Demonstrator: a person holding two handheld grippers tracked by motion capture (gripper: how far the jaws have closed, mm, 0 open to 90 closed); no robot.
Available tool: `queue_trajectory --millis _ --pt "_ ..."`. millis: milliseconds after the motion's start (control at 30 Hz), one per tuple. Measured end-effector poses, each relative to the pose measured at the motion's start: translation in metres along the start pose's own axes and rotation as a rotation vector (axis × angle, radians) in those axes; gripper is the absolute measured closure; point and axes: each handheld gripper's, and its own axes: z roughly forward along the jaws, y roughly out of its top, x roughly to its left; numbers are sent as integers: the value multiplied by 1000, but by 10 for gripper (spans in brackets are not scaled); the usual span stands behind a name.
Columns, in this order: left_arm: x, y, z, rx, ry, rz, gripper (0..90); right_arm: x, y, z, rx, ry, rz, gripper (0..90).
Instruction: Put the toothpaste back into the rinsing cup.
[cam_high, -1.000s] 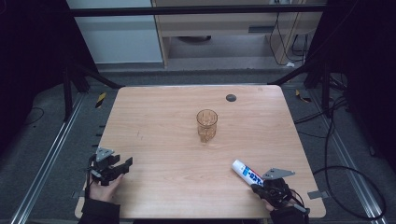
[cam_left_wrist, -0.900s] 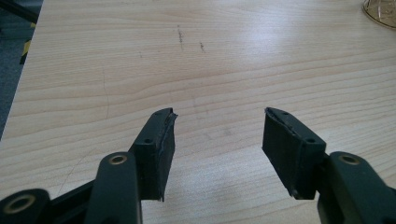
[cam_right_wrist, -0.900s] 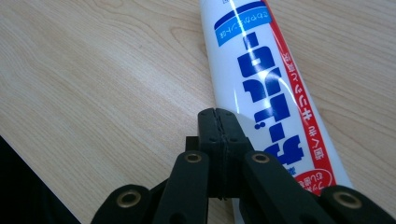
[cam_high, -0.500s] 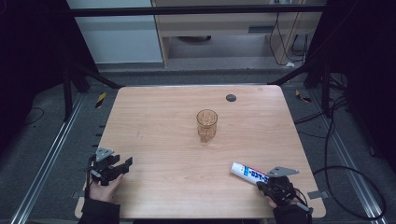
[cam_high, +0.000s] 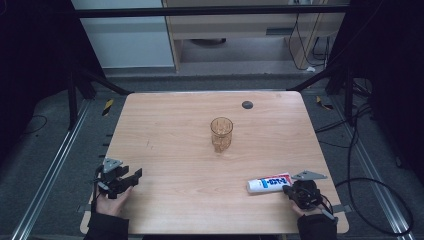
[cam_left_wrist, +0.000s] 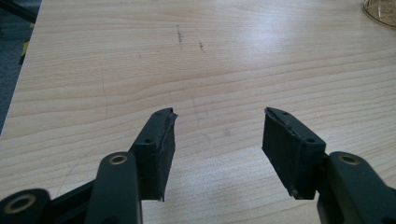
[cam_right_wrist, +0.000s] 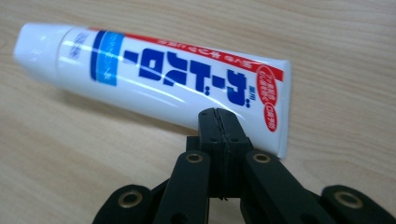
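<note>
Toothpaste tube (cam_high: 270, 183) work has not involved the left hand-held gripper (cam_high: 131, 179): it rests at the bench's (cam_high: 170, 135) near-left edge, jaws wide apart and empty. Mid-bench stands an amber glass (cam_high: 221, 134). Over the last second the tube has swung from slanted to nearly level, lying near-right, nudged by the right hand-held gripper (cam_high: 289, 189), whose jaws are pressed together at its crimped end, not gripping it.
</note>
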Motion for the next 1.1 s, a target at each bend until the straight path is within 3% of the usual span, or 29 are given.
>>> queue_trajectory --millis 633,1100 --pt "0 0 1 -1 1 1 428 -15 23 25 -31 2 64 900" --pt "0 0 2 1 1 3 429 -14 41 41 -46 17 52 900"
